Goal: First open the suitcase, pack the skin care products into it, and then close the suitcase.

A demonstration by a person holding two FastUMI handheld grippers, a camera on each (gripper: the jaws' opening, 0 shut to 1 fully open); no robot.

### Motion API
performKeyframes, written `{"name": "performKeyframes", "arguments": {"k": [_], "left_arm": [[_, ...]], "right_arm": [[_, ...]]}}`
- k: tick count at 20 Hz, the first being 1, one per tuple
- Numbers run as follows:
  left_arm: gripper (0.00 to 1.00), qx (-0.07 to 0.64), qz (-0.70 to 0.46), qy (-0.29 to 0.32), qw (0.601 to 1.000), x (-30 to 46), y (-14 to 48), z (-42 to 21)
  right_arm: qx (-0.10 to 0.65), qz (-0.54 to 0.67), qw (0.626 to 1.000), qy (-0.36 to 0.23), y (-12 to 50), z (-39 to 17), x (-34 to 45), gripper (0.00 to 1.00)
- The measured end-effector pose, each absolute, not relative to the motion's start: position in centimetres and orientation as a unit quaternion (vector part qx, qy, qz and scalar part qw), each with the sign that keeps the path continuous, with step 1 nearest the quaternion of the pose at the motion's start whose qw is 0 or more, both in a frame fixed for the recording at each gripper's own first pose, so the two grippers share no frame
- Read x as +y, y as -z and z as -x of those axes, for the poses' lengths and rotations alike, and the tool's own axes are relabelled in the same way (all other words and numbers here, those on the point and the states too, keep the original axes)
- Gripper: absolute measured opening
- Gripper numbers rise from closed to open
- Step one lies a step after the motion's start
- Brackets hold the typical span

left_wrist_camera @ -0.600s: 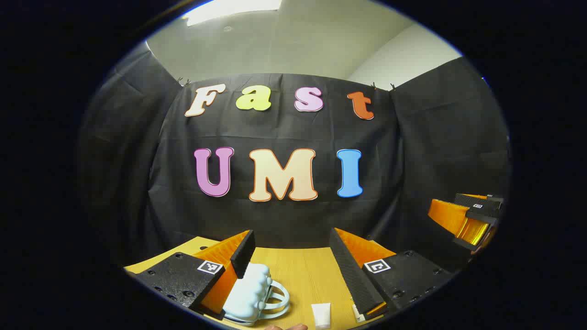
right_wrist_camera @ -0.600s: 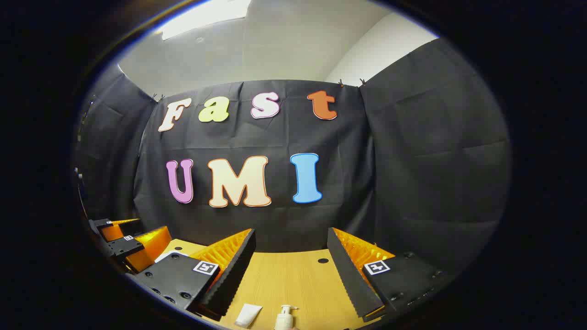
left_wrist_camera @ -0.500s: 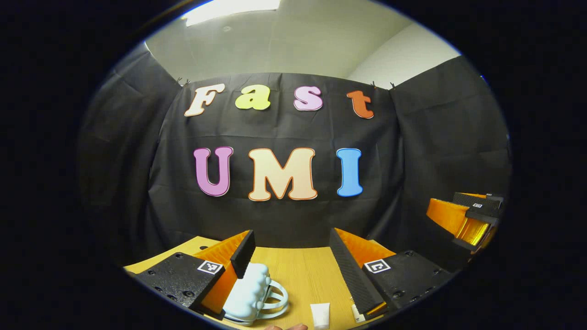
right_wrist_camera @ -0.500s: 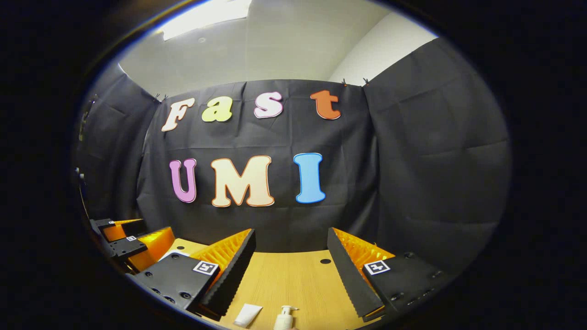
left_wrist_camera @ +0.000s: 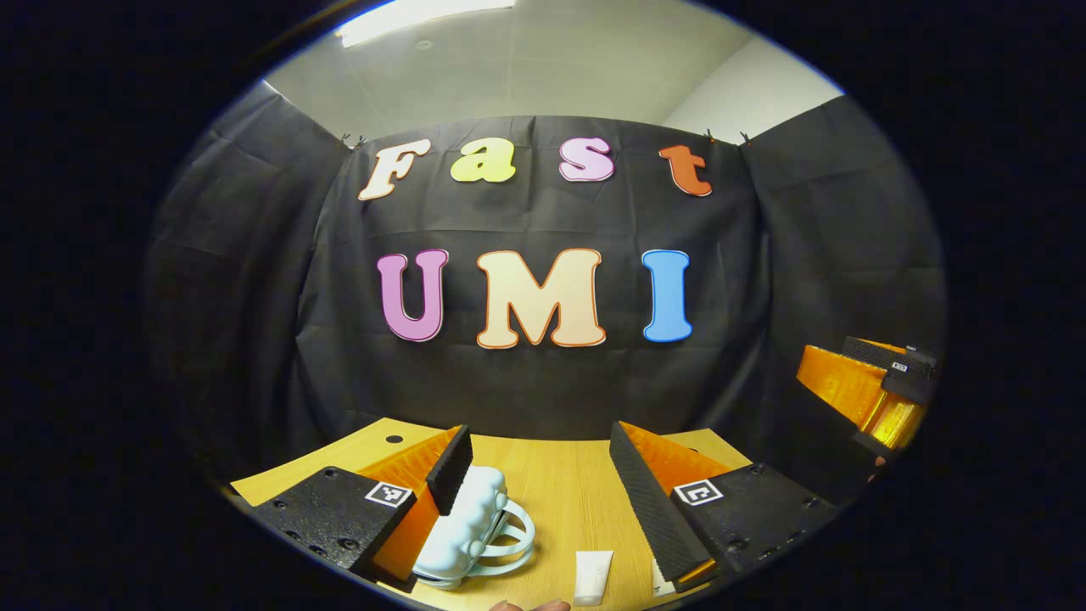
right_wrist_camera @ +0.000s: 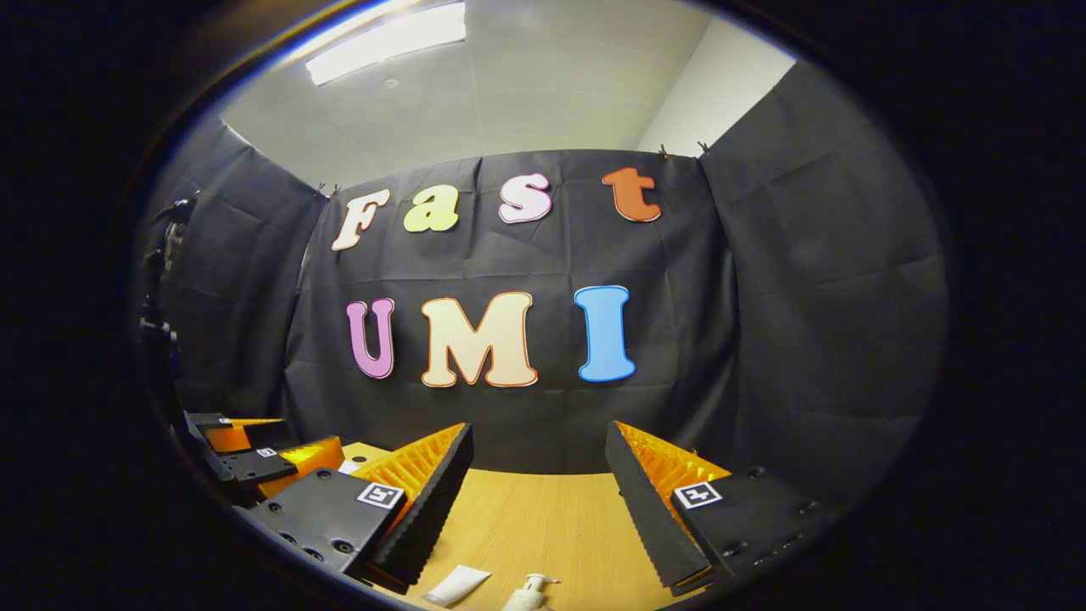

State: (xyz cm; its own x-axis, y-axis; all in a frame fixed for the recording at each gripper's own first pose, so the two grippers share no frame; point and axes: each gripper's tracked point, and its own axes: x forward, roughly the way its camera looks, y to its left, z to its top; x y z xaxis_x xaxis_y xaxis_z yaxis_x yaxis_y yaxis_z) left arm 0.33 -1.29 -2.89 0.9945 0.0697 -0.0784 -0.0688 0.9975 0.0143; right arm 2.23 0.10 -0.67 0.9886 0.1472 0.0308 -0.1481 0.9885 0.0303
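Both the left claw (left_wrist_camera: 539,492) and the right claw (right_wrist_camera: 539,501) hung wide open and empty above the worktop (left_wrist_camera: 568,492), the pale-blue suitcase (left_wrist_camera: 462,526) apparently unopened, tube (left_wrist_camera: 591,577) and pump bottle (right_wrist_camera: 526,592) nearby, so unlatching looked next.

Suitcase (left_wrist_camera: 471,530) beside left tool (left_wrist_camera: 543,475); right tool (right_wrist_camera: 539,475) unobstructed.

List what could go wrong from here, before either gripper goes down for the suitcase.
1. The left gripper is open above the table with the pale blue suitcase right by one finger; lowering could knock it.
2. The small white tube lies close to the suitcase's handle; swinging the lid open may push it away.
3. The pump bottle under the open right gripper looks easy to tip.
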Motion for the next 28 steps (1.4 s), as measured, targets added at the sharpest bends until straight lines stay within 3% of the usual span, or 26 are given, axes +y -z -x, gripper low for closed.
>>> {"name": "performKeyframes", "arguments": {"k": [8, 26, 27, 28], "left_arm": [[0.96, 0.093, -0.026, 0.006, 0.995, 0.1, 7.7, -1.9], [0.94, 0.378, -0.051, 0.042, 0.923, 0.1, 29.8, -5.7], [0.89, 0.39, -0.048, 0.039, 0.919, 0.2, 30.8, -5.8], [0.93, 0.401, -0.046, 0.034, 0.914, 0.5, 31.6, -5.9]], "right_arm": [[-0.011, 0.011, 0.999, -0.029, 1.1, -2.4, 0.2, 0.99], [0.066, 0.091, 0.993, 0.033, 5.1, -0.3, -2.4, 0.99], [0.07, 0.097, 0.992, 0.035, 5.4, -0.3, -2.5, 0.99], [0.074, 0.103, 0.991, 0.037, 5.6, -0.3, -2.6, 1.0]]}}
